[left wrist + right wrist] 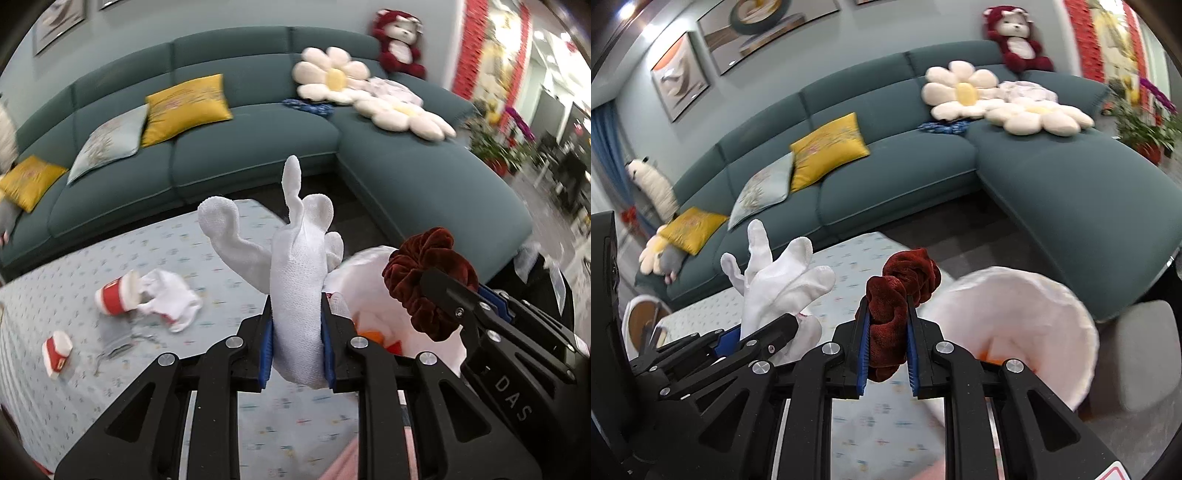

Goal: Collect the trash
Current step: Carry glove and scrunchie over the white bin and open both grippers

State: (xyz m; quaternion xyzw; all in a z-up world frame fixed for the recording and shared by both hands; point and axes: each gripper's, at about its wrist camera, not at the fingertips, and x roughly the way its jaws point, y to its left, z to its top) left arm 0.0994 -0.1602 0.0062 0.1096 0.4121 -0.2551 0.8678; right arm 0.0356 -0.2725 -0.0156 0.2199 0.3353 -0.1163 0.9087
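Gloves and scrunchies count as trash today, apparently. Left gripper point(297, 339) is clamped on a white glove point(295, 291), its fingers sticking up, and right gripper point(886, 350) is pinching a dark red velvet scrunchie point(894, 306). Both hang just near the white-lined bin point(1082, 332) on the right, probably lined up for a drop in. Red paper cup point(112, 295) and crumpled white wrapper point(173, 295) are left on the rug point(66, 266), far left, in front of the teal sofa point(258, 155)
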